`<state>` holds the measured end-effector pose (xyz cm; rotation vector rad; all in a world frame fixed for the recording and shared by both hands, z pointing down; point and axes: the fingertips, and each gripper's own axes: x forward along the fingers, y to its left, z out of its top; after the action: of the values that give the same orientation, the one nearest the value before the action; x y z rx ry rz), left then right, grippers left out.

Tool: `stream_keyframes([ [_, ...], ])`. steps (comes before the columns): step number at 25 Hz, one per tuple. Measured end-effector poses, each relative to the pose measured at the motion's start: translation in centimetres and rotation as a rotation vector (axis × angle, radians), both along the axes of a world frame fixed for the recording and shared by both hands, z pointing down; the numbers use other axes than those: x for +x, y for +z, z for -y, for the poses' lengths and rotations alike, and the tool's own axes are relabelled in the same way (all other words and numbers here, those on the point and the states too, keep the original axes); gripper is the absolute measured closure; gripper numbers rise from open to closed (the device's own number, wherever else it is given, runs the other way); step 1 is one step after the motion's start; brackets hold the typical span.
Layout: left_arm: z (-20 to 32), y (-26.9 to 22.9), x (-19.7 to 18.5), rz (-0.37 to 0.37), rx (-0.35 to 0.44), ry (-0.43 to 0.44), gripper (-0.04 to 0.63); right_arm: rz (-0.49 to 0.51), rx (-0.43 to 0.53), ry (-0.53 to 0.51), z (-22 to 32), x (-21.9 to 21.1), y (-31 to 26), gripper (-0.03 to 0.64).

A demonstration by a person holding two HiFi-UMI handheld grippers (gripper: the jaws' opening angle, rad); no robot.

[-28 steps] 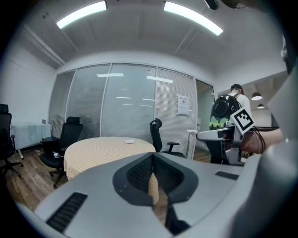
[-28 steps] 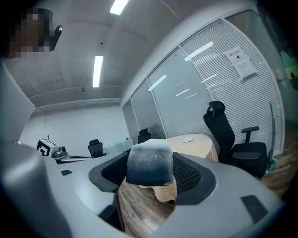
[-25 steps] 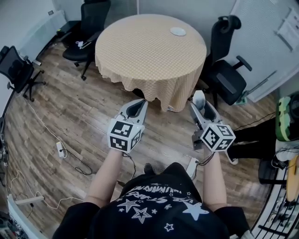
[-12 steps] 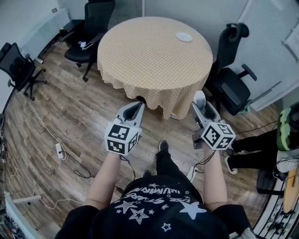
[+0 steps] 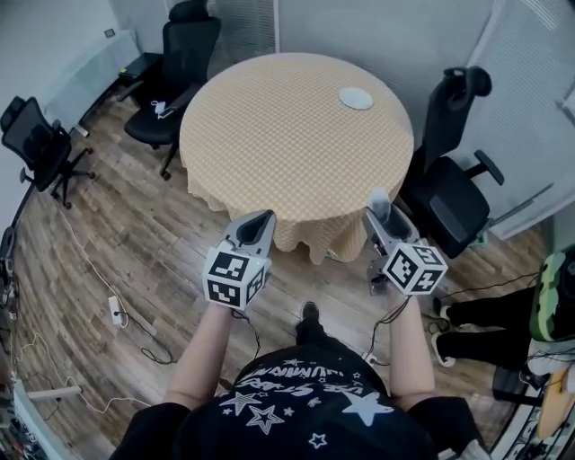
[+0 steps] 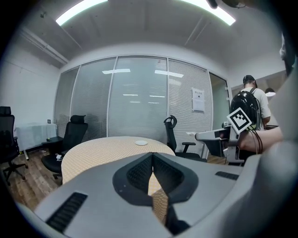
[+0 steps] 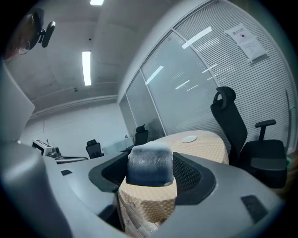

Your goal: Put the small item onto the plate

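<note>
The person has stepped closer, and the table (image 5: 296,144) now lies just ahead of both tools. The right gripper (image 5: 382,208) clamps the small item (image 7: 150,163), a grey block. The left gripper (image 5: 259,226) is closed on nothing. The plate (image 5: 357,99) sits at 1 o'clock on the table, probably not yet within reach.

Round table in yellow checked cloth (image 5: 287,135), wood-plank floor (image 5: 135,229), black office chairs (image 5: 180,54), glass wall with blinds (image 6: 135,100), ceiling strip lights (image 6: 79,12).
</note>
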<state>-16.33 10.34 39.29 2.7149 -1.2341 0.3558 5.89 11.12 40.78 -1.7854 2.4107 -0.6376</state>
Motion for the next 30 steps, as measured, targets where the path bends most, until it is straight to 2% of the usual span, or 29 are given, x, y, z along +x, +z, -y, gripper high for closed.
stream_keyframes([
  [6, 4.7, -0.1, 4.4, 0.014, -0.01, 0.0, 0.588, 0.036, -0.001, -0.015, 4.8, 3.6, 0.2, 0.324],
  [11, 7.6, 0.2, 6.5, 0.022, -0.016, -0.02, 0.588, 0.072, -0.005, -0.045, 8.3, 5.3, 1.0, 0.324],
  [21, 13.1, 1.3, 6.0, 0.028, -0.044, -0.001, 0.588, 0.074, -0.031, -0.049, 13.5, 4.1, 2.1, 0.325],
  [30, 22.6, 0.0, 6.6, -0.003, -0.022, 0.112, 0.588, 0.018, -0.035, 0.045, 19.7, 3.9, 1.2, 0.325],
])
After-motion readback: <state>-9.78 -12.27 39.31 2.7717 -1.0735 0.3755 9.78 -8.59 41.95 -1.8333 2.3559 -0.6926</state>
